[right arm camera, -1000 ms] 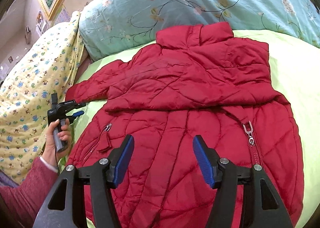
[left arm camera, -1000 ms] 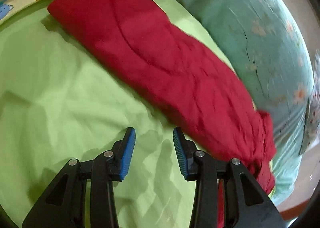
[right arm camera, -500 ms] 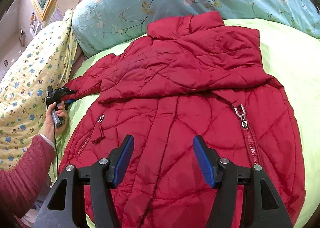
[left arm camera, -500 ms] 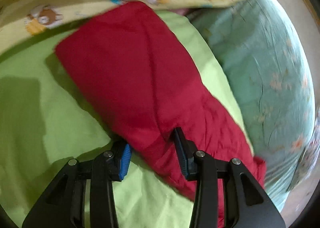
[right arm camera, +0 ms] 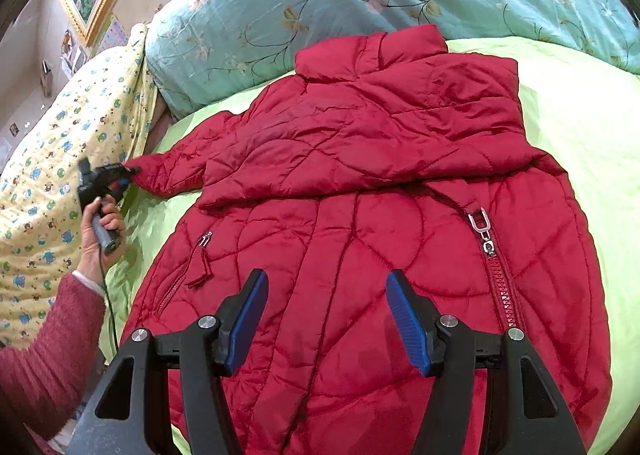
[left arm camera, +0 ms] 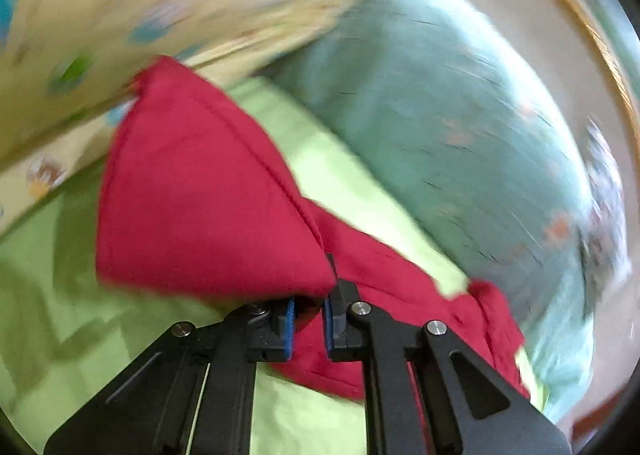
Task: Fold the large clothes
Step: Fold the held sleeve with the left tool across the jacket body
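My left gripper (left arm camera: pixel 309 321) had clamped on the sleeve (left arm camera: pixel 208 207) of the red jacket (right arm camera: pixel 372 223), which lay spread on the green sheet (right arm camera: pixel 580 103); my right gripper (right arm camera: pixel 326 319) hung over the jacket's lower half, jaws apart, holding nothing.
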A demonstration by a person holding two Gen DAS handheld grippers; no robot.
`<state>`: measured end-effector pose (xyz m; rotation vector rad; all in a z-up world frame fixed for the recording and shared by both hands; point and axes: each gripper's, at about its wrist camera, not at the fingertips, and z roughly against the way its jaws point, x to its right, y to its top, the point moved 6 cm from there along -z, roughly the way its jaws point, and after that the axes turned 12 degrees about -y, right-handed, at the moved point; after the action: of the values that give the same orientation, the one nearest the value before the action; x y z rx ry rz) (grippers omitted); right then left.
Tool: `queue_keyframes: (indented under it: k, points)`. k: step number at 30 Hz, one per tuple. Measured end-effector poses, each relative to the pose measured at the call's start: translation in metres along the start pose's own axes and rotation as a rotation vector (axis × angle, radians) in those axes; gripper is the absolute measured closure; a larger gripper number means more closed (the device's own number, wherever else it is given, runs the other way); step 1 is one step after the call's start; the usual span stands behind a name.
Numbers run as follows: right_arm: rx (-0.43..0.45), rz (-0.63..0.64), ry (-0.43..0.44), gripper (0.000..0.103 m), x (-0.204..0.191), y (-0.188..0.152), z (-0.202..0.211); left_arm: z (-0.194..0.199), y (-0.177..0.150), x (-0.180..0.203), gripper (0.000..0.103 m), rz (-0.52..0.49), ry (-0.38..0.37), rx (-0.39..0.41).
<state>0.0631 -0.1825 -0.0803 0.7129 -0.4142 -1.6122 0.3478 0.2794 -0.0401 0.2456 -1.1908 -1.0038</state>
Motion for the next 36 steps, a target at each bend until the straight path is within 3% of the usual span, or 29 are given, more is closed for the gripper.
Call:
queue_keyframes:
  k: [4,10,20,27,34,36]
  points:
    - [-0.003,-0.015,0.007,0.040,0.001,0.005,-0.003,0.001,-0.026,0.078,0.095,-0.154,-0.118,-0.058]
    - [0.008,-0.058,0.024,0.040,0.011,0.012,0.005,-0.017,-0.086,0.163,0.095,-0.314,-0.242,-0.179]
    - [0.031,-0.181,0.030,0.038,0.056,0.026,0.019,-0.031,-0.173,0.258,0.095,-0.481,-0.365,-0.330]
    - [0.050,-0.248,0.051,0.038,0.081,0.039,0.021,-0.063,-0.236,0.287,0.095,-0.547,-0.361,-0.447]
    - [0.050,-0.364,0.155,0.038,0.100,0.068,0.000,-0.092,-0.294,0.279,0.095,-0.535,-0.358,-0.589]
    - [0.035,-0.395,0.192,0.029,0.103,0.078,-0.013,-0.093,-0.301,0.276,0.095,-0.532,-0.354,-0.603]
